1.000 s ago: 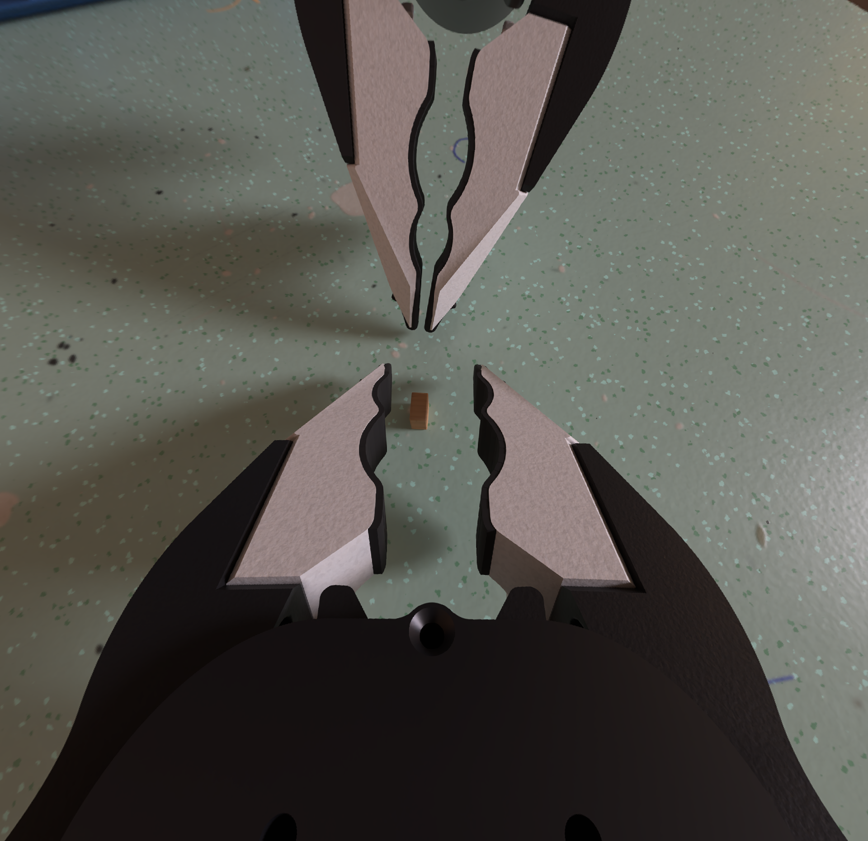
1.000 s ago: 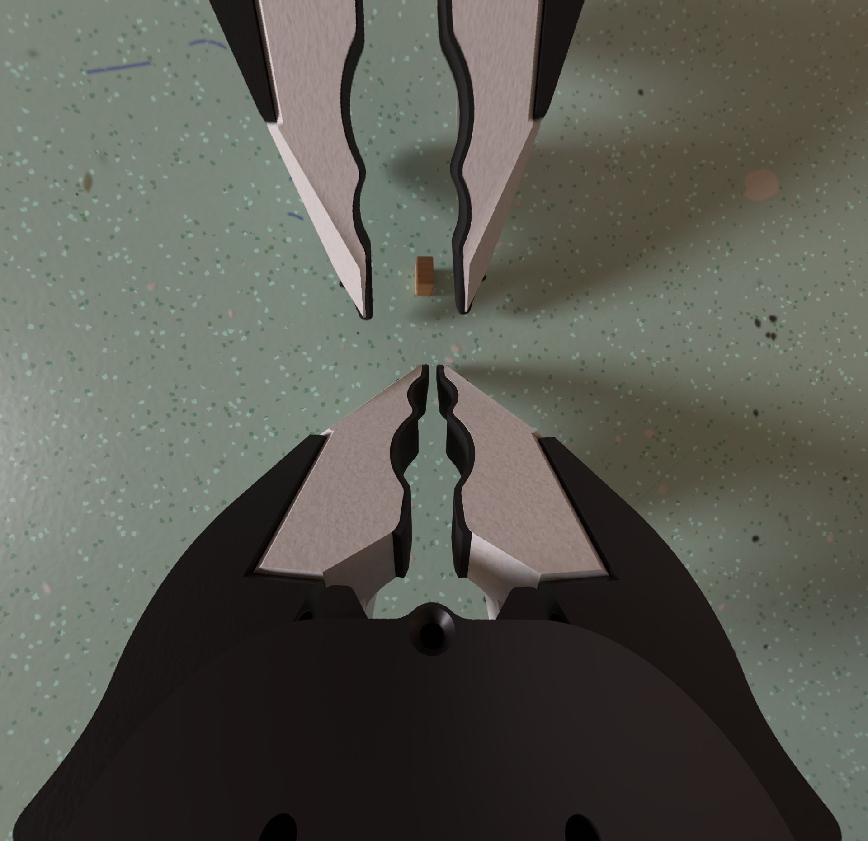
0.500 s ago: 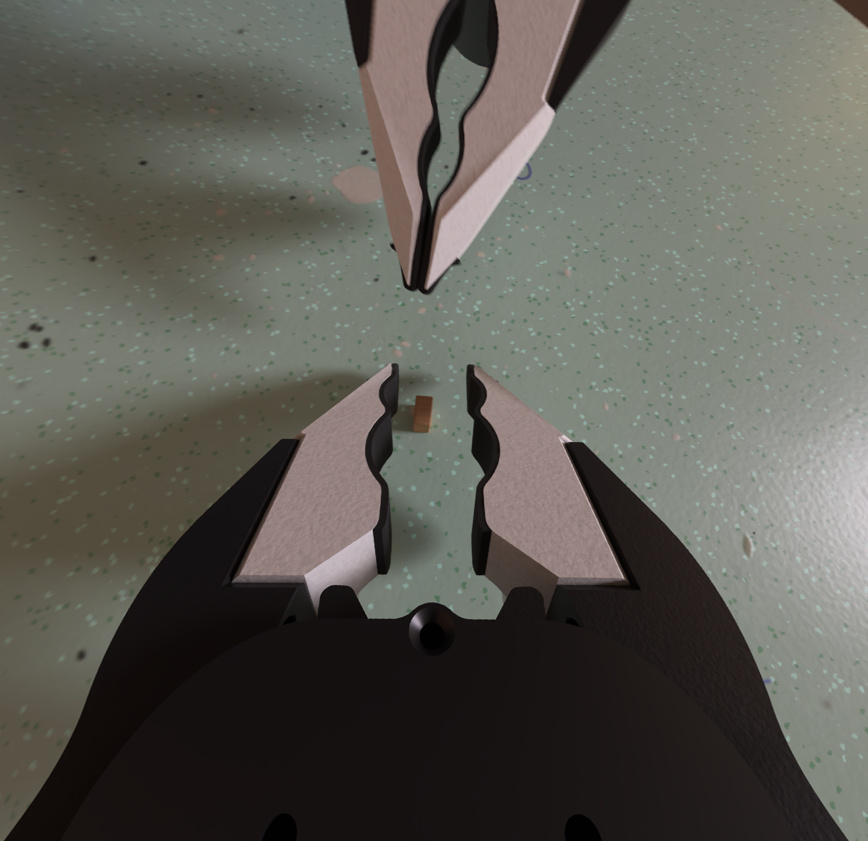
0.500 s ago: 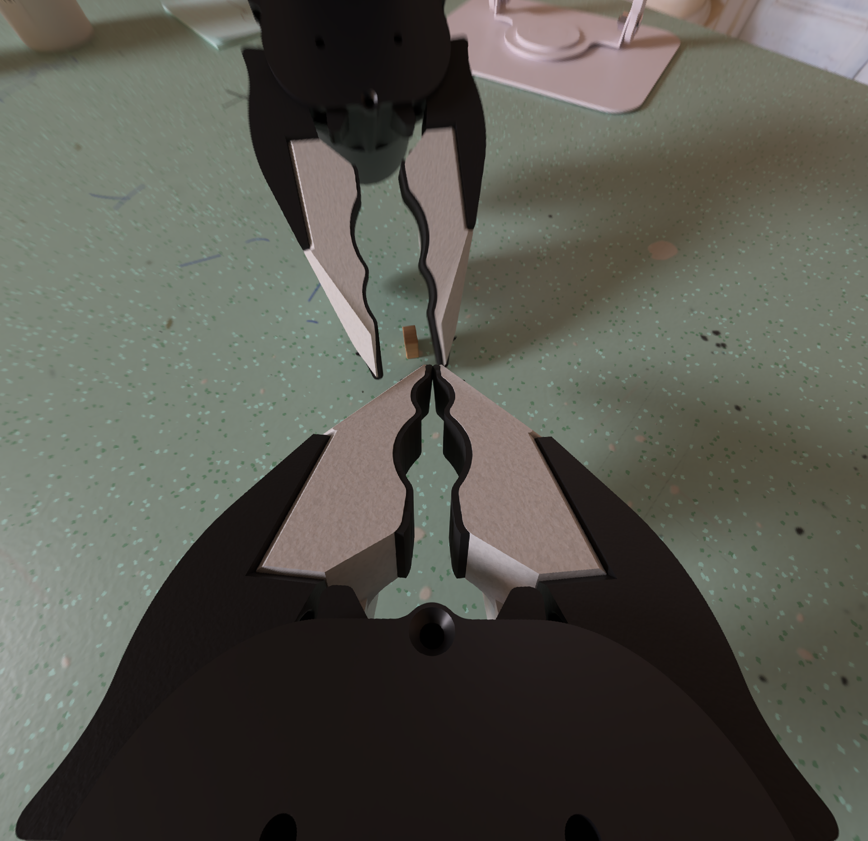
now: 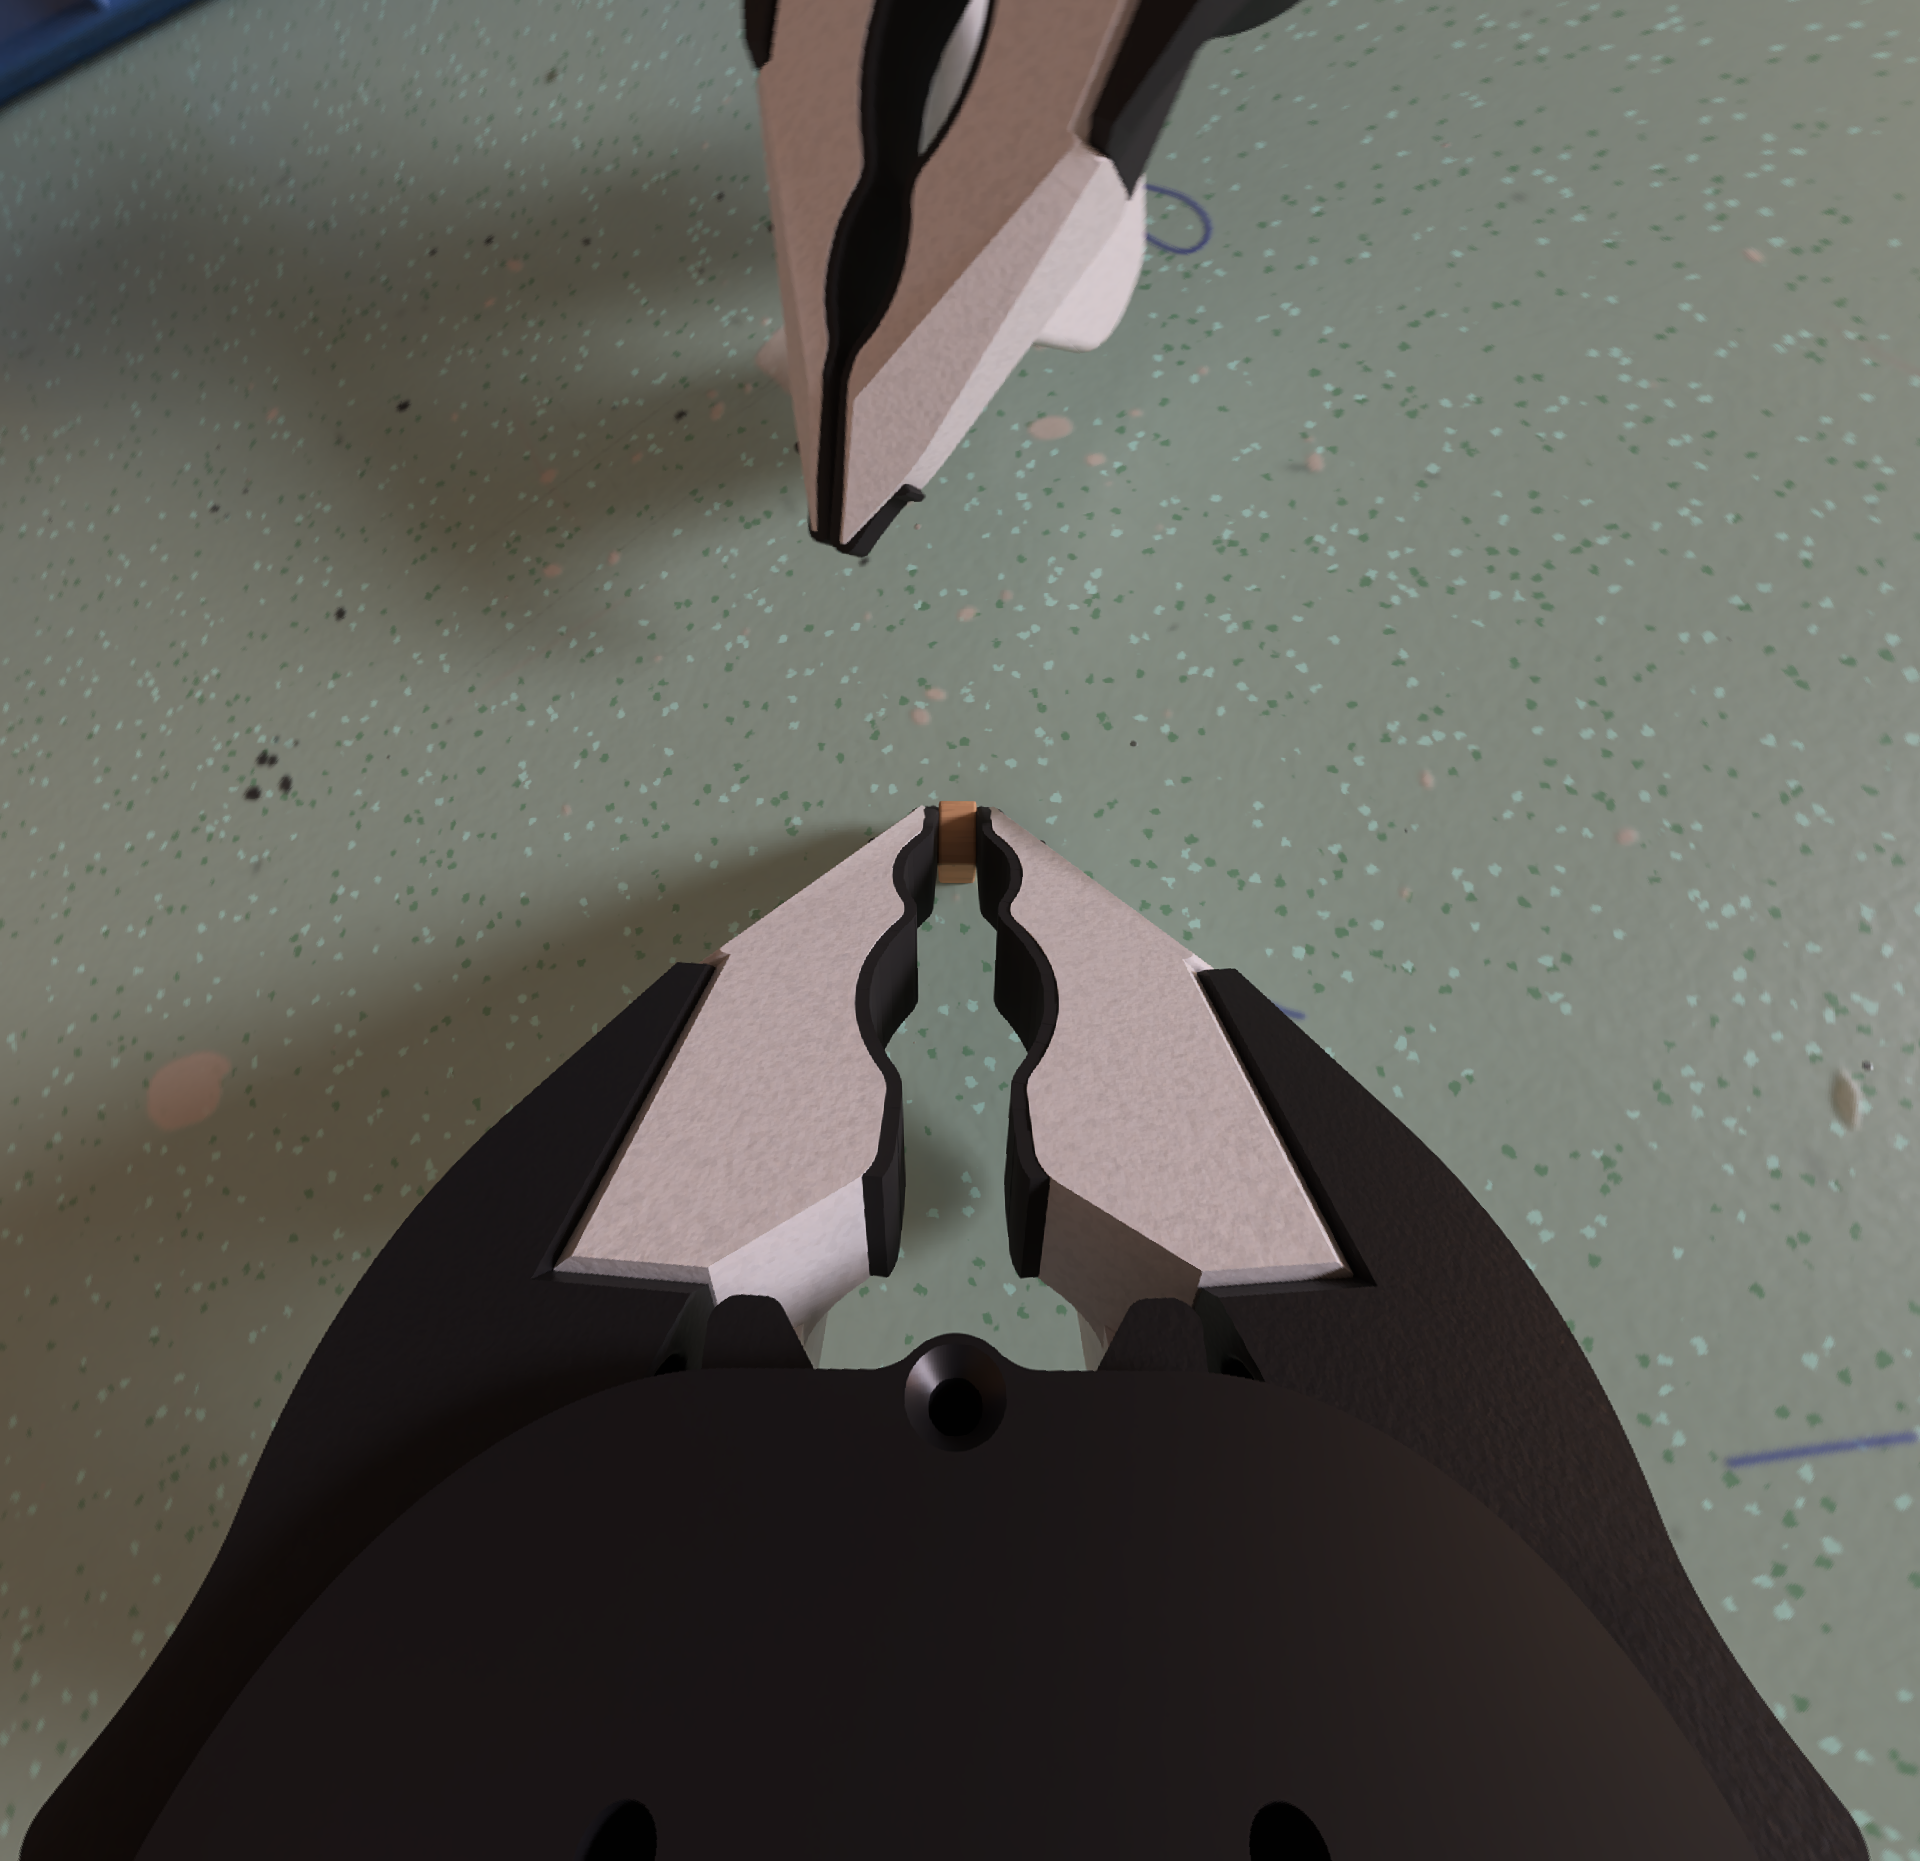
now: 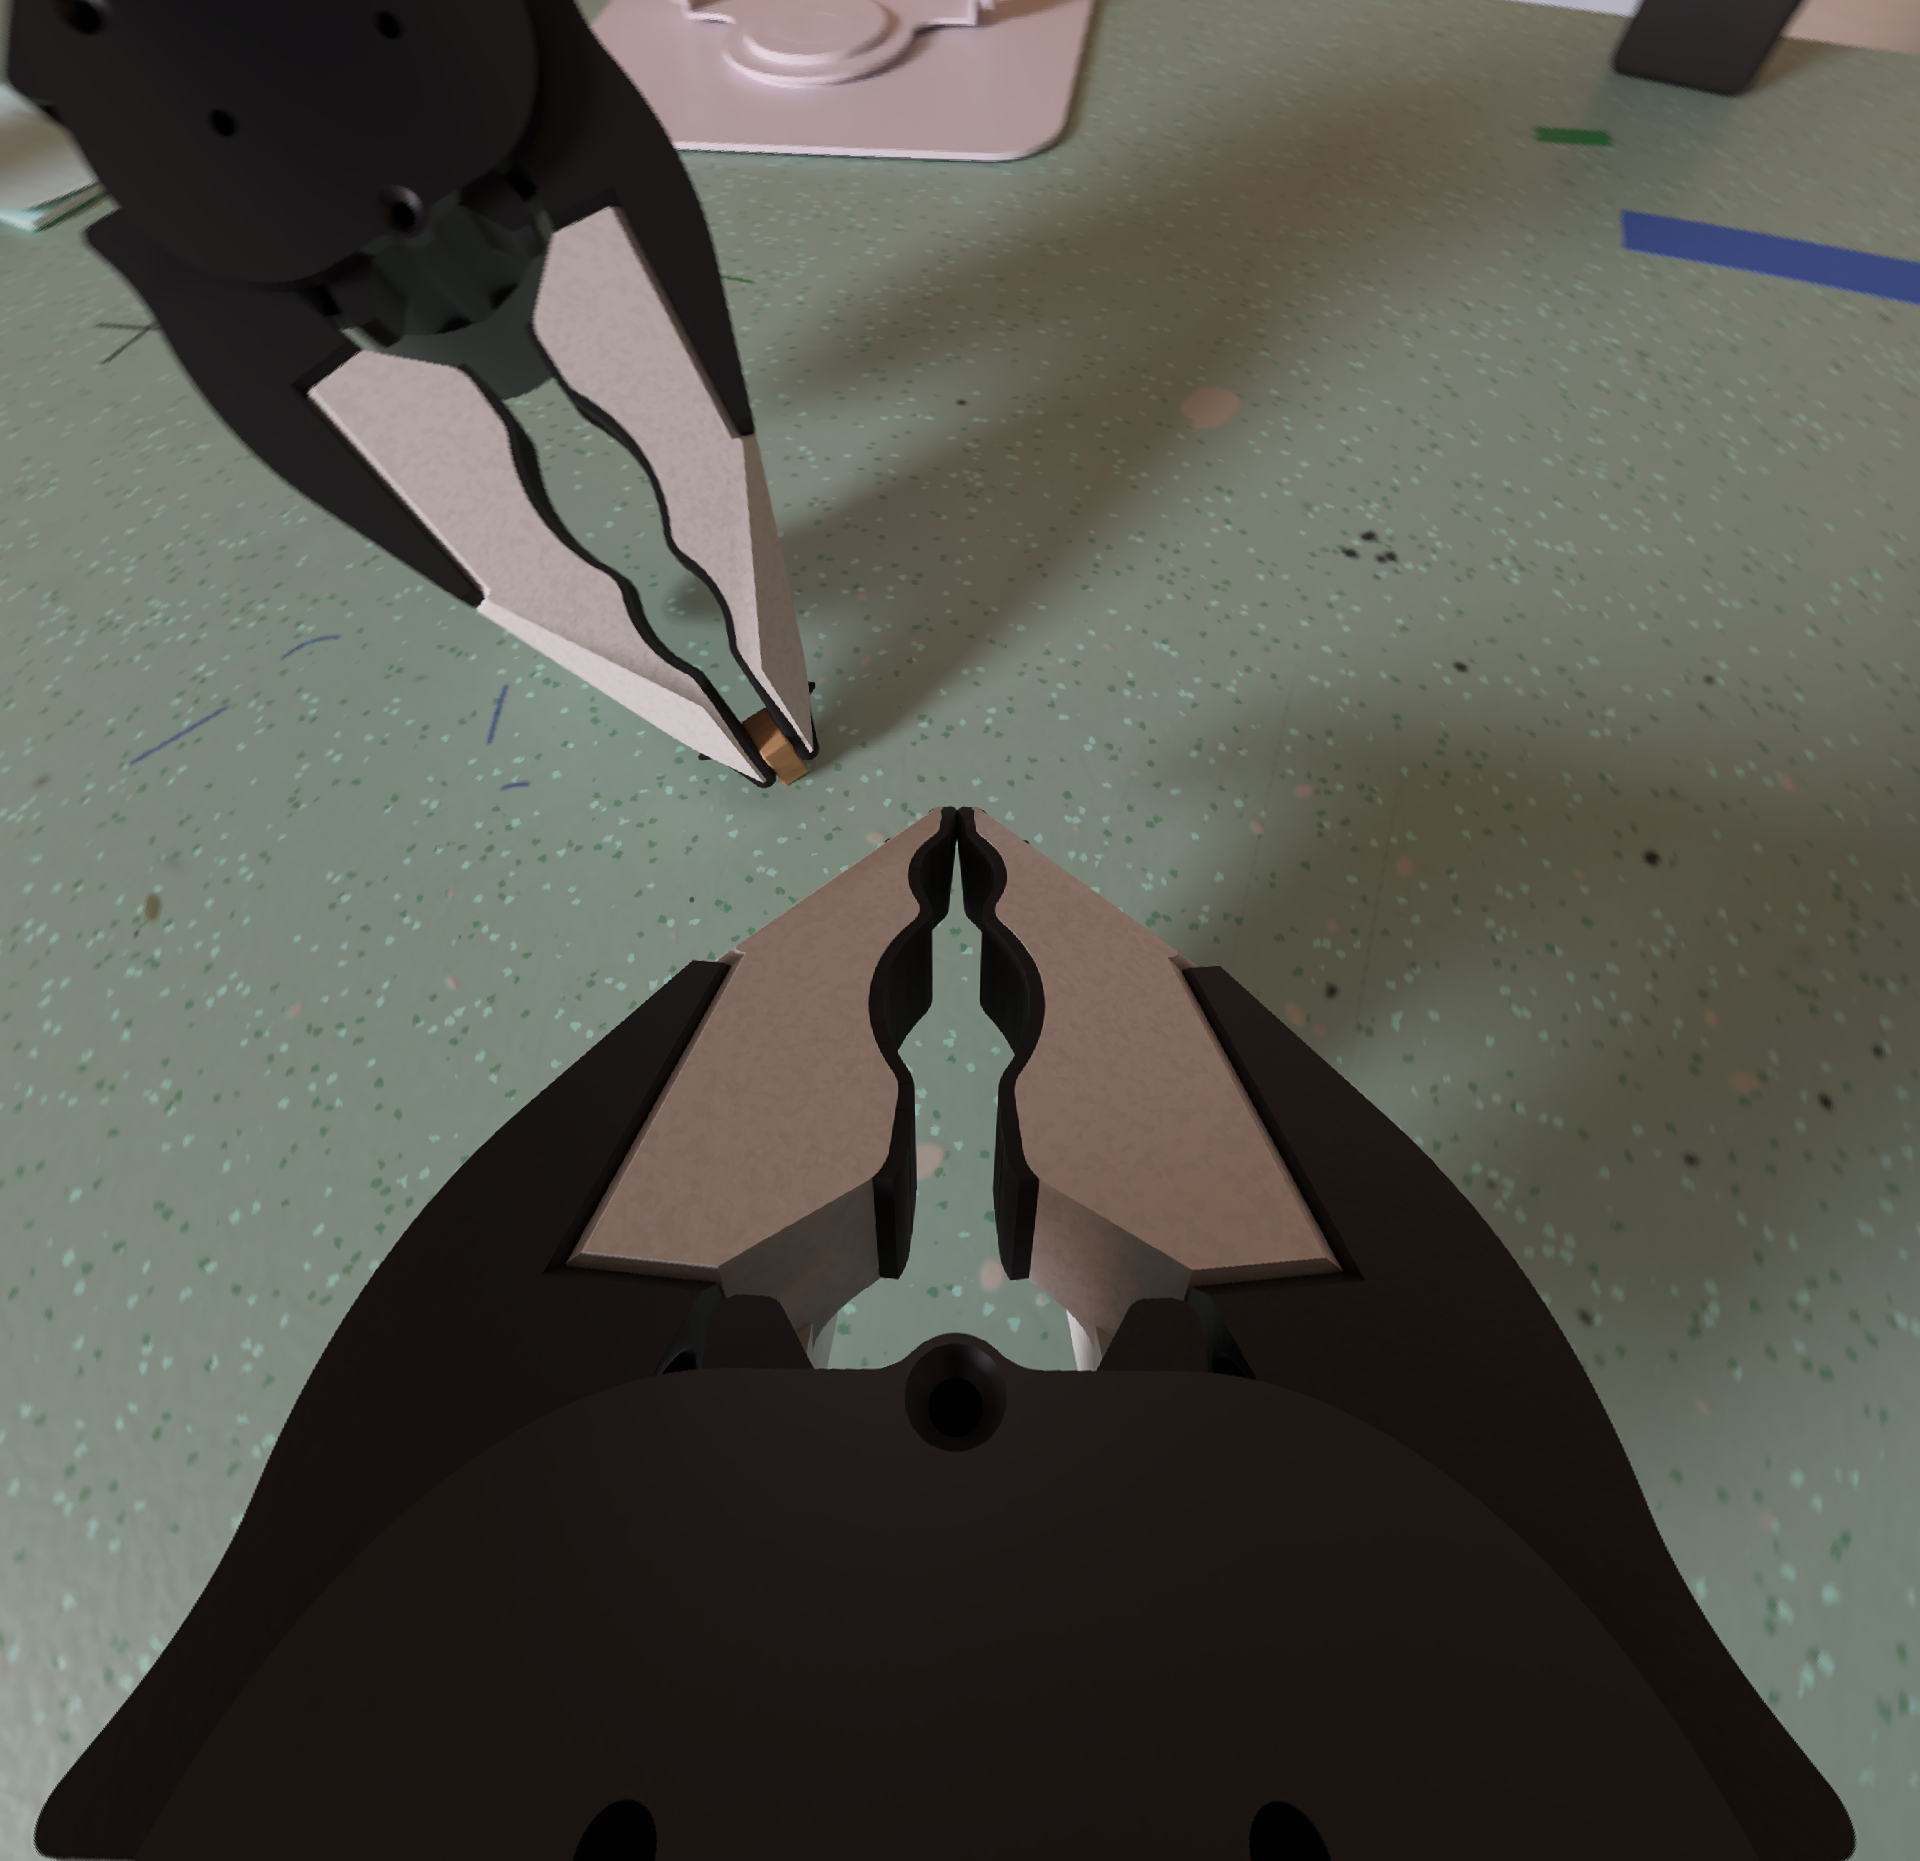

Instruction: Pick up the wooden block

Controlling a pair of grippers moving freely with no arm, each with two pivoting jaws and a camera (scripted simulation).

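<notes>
From the left wrist view, the left gripper (image 5: 956, 824) has its two pale fingers drawn in tight on the wooden block (image 5: 956, 841), a small tan piece pinched right at the fingertips, near the middle of the picture. Behind the tips the wavy black pads stand apart, leaving a narrow gap through which the green speckled floor (image 5: 1455, 668) shows. At about 12 o'clock from the block, well apart from it, the right gripper (image 5: 844, 544) points down toward the floor with its tips pressed together and nothing between them. A blue edge (image 5: 62, 14) cuts the corner at 10 o'clock, and a thin blue scribble (image 5: 1179, 222) sits on the floor at 1 o'clock.

From the right wrist view, the right gripper (image 6: 956, 816) is closed on nothing, its tips meeting near the centre. At 11 o'clock from those tips, near them, the left gripper (image 6: 781, 757) angles down, clamped on the wooden block (image 6: 779, 749), which sits at its very tips close to the floor (image 6: 1351, 668); whether it touches the floor I cannot tell. A pale flat stand base (image 6: 862, 76) lies at 12 o'clock, a blue strip (image 6: 1766, 253) at 2 o'clock, and a dark slanted leg (image 6: 1714, 14) toward 1 o'clock.
</notes>
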